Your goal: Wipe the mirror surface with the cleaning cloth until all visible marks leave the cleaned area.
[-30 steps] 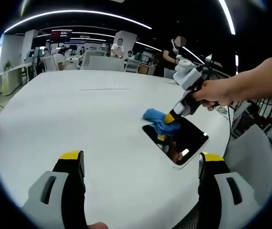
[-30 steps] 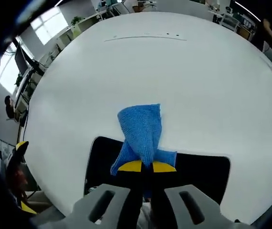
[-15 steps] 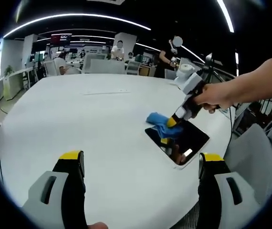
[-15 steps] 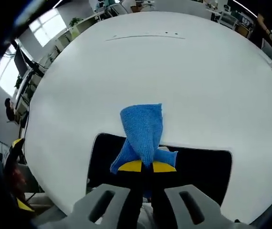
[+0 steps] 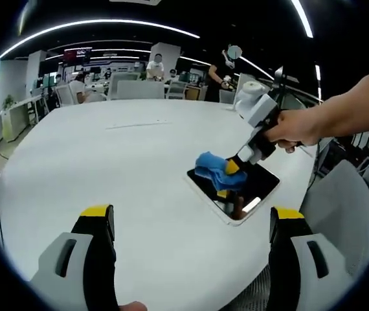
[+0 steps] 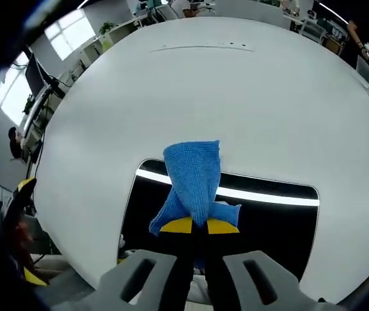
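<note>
**A:** Start with the left gripper view. Where is the mirror?

**B:** The mirror lies flat on the white table, near the table's edge on the person's side. The right gripper, held in a hand, comes down onto the mirror with the blue cleaning cloth bunched at its tip. The cloth sits on the mirror's far corner and spills a little over that rim.

**A:** And the left gripper?

**B:** The left gripper has its jaws wide apart with nothing between them. It hangs over bare table, well apart from the mirror. So the right gripper is the nearer one by far.

**A:** Now the right gripper view.

**B:** There the right gripper has its yellow-tipped jaws pressed together on the cleaning cloth. The cloth fans out ahead of the tips, across the mirror and just past its far rim onto the table.

**A:** Which way does the mirror run?

**B:** Its long axis lies crosswise to the jaws. Most of the unwiped-looking glass stretches to either side of the cloth, more of it toward the right. I would judge the next stroke has to go sideways along that axis. I can't make out marks on the glass; it only reflects a ceiling light strip.
</note>
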Demonstrator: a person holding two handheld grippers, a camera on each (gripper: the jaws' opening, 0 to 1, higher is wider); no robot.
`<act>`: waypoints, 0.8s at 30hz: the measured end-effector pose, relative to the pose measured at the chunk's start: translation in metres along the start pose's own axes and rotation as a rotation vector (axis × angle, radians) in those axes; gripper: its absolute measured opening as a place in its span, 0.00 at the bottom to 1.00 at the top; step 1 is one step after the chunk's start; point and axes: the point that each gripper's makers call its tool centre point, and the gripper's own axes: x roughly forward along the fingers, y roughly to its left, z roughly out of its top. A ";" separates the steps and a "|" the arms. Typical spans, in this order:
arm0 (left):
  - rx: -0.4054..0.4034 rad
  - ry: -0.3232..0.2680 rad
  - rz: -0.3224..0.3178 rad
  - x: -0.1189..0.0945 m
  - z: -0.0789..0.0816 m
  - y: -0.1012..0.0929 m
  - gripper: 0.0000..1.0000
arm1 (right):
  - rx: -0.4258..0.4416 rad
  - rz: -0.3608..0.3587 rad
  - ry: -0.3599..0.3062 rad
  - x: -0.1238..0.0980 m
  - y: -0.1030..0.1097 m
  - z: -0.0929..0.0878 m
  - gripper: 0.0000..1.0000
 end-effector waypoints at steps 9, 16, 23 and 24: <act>0.013 -0.002 0.007 -0.002 0.003 0.002 0.99 | 0.017 0.014 0.003 0.004 0.002 -0.009 0.00; 0.019 -0.012 0.007 0.001 0.007 0.001 0.99 | 0.028 0.034 0.003 0.004 0.007 -0.022 0.00; 0.021 -0.032 0.009 0.000 0.015 -0.002 0.99 | 0.044 0.042 -0.004 -0.004 0.013 -0.035 0.00; 0.023 -0.029 0.010 0.000 0.015 -0.002 0.99 | 0.044 0.042 -0.004 -0.004 0.014 -0.036 0.00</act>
